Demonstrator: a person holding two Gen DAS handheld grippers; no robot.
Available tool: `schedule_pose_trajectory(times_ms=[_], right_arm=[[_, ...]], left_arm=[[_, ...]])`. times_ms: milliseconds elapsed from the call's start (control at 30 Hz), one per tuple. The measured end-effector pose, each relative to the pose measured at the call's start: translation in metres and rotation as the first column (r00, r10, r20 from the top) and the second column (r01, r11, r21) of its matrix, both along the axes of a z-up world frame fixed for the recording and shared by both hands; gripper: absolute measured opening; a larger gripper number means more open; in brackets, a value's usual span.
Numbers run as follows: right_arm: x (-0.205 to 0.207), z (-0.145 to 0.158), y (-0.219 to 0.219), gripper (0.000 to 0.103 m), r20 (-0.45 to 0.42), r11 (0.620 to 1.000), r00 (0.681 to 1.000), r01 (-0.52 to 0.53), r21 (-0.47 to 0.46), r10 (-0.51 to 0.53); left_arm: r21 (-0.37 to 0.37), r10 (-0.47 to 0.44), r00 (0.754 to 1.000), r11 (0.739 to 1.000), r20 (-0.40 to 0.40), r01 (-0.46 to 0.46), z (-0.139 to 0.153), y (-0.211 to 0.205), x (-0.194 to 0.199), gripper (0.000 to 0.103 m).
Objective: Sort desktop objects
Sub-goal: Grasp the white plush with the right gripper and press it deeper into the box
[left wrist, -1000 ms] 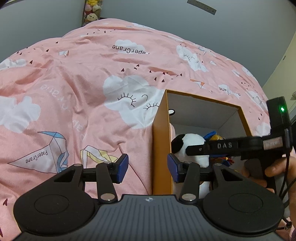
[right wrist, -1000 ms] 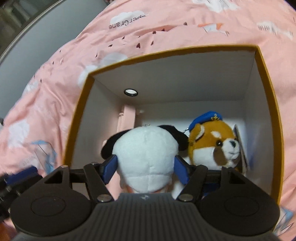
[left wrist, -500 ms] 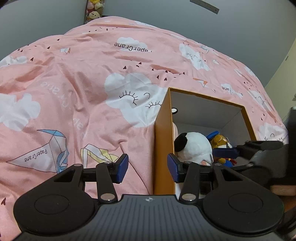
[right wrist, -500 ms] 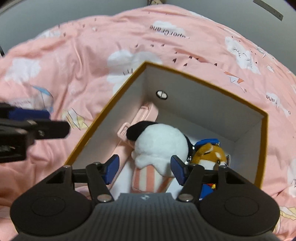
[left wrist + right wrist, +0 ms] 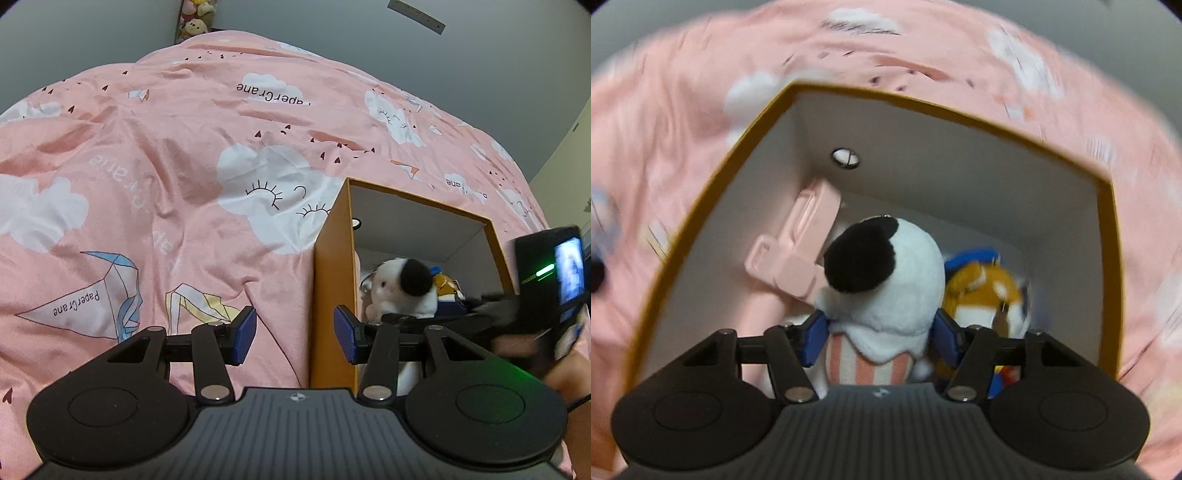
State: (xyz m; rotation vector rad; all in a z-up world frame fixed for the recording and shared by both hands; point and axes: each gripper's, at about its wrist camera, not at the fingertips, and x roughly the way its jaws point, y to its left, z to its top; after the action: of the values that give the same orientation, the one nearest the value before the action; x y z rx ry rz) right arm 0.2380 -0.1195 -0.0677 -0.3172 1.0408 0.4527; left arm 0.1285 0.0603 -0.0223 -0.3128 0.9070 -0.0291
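Seemingly near done, the right gripper [image 5: 879, 334] hugs the white plush [image 5: 886, 280] inside the orange box [image 5: 701, 206] beside the dog plush [image 5: 990, 291], while the left gripper [image 5: 295, 334] gapes empty.

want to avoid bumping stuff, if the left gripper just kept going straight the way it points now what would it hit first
Most likely the orange box's near corner wall, which stands between the open pads of the left gripper. Beside it lies only the pink bedcover. Depth is hard to judge in this fisheye view.
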Motion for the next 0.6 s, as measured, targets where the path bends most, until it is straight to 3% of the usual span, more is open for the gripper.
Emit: schedule_pose_trajectory(times_ms=[67,133,200,367,600], right_arm=[[0.012,0.005,-0.026,0.061,-0.100,0.979,0.993,0.082,0.184,-0.065],[0.023,0.003,-0.045,0.061,-0.202,0.930,0.973,0.175,0.323,-0.113],[0.030,-0.005,-0.052,0.061,-0.268,0.903,0.955,0.220,0.369,-0.123],[0.028,-0.011,-0.047,0.064,-0.263,0.932,0.959,0.185,0.313,-0.102],[0.005,0.009,-0.042,0.067,-0.116,0.983,0.992,0.074,0.168,-0.054]], left_arm=[[-0.005,0.000,1.000,1.000,-0.006,0.000,-0.002,0.000,0.002,0.054],[-0.007,-0.007,1.000,1.000,-0.006,0.007,-0.003,-0.002,0.002,0.054],[-0.003,-0.015,1.000,1.000,-0.003,0.015,-0.002,-0.004,0.001,0.054],[0.005,-0.010,1.000,1.000,-0.002,0.010,-0.001,-0.004,0.000,0.054],[0.004,-0.021,1.000,1.000,-0.004,0.021,-0.002,-0.006,0.001,0.054]])
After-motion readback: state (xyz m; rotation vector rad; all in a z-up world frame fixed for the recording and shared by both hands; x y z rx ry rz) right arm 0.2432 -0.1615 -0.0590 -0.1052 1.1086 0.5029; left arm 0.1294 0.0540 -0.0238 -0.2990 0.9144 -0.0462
